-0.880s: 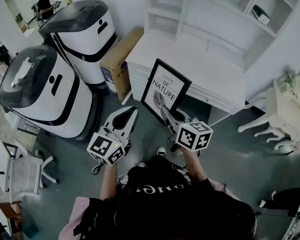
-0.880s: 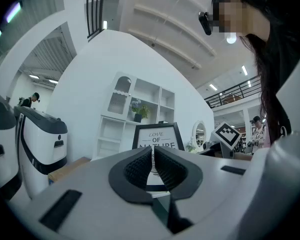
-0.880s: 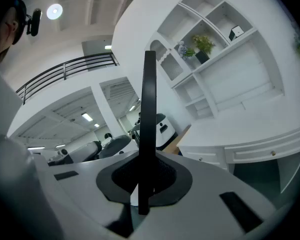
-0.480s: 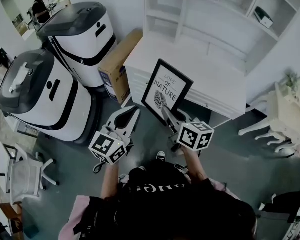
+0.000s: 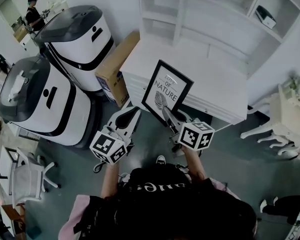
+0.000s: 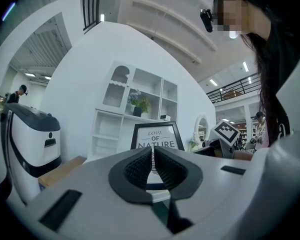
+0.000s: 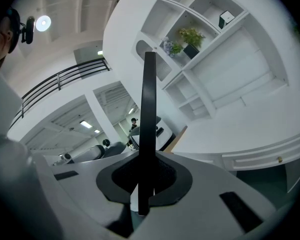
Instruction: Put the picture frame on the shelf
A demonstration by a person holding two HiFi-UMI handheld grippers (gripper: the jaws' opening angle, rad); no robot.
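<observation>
The person is standing at the white worktop and is gripping the picture frame in the right tongs. These tongs are clenched on the frame's lower edge. In the right gripper view the frame is showing edge-on, as a dark bar rising upright from between the pads.

The frame is hanging in the air, slightly tilted, with its printed face toward the person. It is in front of the worktop's near edge and, as far as the head view shows, is resting on nothing.

The left tongs are clenched on nothing: the pads are meeting with no object between them. They are waiting just beside the frame, on its left.

The shelf unit is rising behind the worktop, well apart from the frame, and several of its compartments are standing bare.

Judgement: pickup is complete, the carry is under way, and placement is outstanding. The frame is yet to be brought across the worktop, set into a compartment and released.
</observation>
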